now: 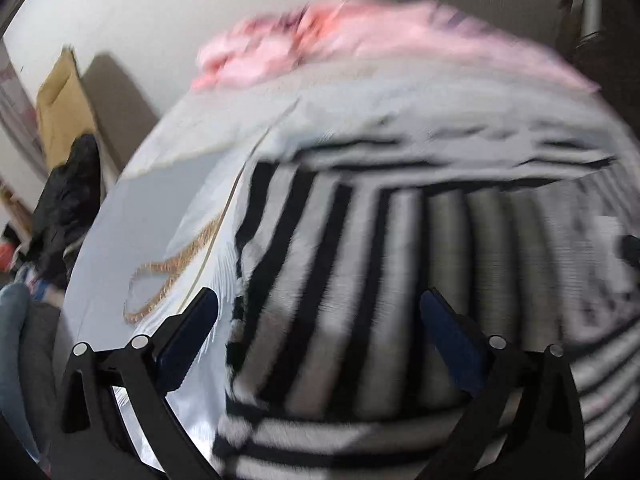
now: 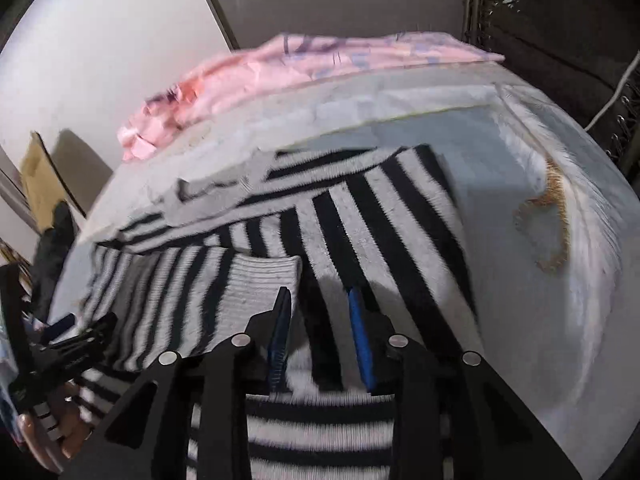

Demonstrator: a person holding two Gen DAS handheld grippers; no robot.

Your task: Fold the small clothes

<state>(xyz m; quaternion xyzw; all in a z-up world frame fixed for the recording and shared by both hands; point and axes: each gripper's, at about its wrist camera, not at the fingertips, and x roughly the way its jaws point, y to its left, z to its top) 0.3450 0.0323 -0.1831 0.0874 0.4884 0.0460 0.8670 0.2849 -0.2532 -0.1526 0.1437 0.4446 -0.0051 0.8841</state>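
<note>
A big pale bed [image 2: 500, 168] holds the black-and-white striped top [image 2: 400, 216], spread flat in the middle, with pink cloth [image 2: 280, 68] behind. The left gripper [image 1: 320, 320] has wide-open jaws above the stripes, holding nothing. The right gripper [image 2: 320, 316] has jaws partly apart over the top, and I cannot tell if they pinch it.

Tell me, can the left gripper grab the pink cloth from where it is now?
Probably not yet. The left gripper hangs open over the striped sweater, and the pink cloth lies at the far edge of the bed, beyond the sweater. Nothing blocks it; it just looks far.

white wall [image 2: 100, 40] | cardboard [image 1: 60, 108] leaning on it | dark rack [image 2: 560, 60]
</note>
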